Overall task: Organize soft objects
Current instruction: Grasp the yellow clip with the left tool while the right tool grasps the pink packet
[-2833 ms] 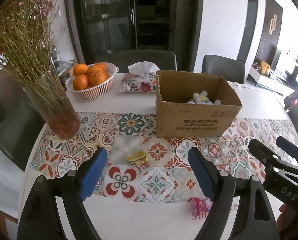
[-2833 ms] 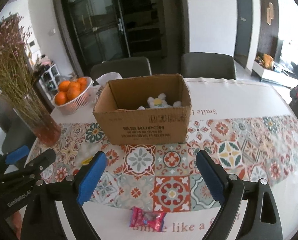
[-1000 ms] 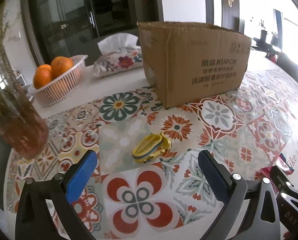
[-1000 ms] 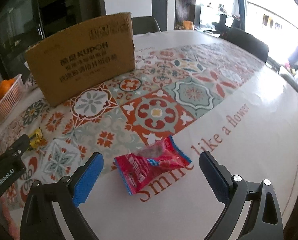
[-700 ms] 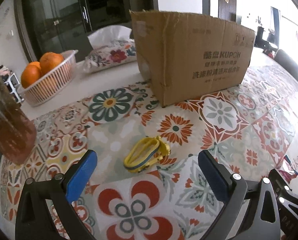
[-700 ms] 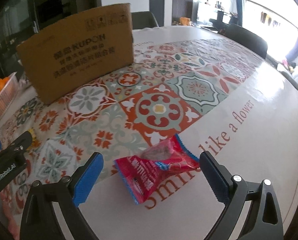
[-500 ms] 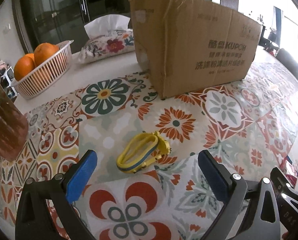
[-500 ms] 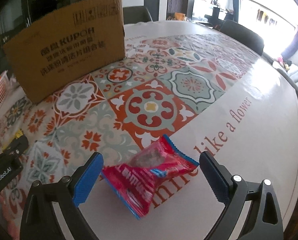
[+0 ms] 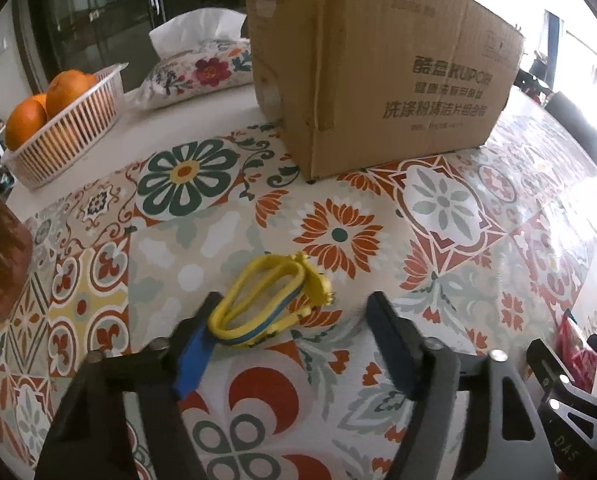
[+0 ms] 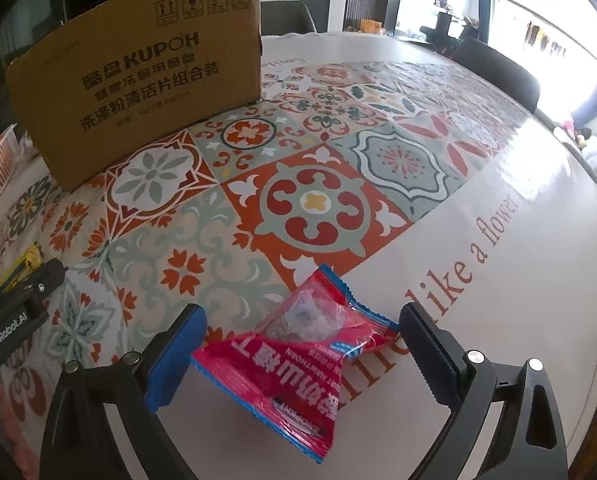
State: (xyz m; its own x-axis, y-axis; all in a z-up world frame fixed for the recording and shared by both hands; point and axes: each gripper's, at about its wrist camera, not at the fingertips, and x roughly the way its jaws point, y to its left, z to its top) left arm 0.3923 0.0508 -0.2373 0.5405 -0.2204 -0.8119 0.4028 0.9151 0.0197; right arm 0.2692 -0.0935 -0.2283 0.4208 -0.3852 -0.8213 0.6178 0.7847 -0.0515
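Jaws of my left gripper [image 9: 294,328] have just been closing around the yellow toy [image 9: 268,300] on the tabletop [image 9: 438,208], one pad touching, not yet clamped. My right gripper [image 10: 298,350] stands open around the red snack packet [image 10: 298,364]. Cardboard box [image 9: 378,68] sits beyond.

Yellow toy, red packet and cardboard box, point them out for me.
yellow toy [image 9: 266,300], left wrist view, on its looped band.
red packet [image 10: 298,364], right wrist view, on its printed middle.
cardboard box [image 9: 398,80], left wrist view, on its printed front.
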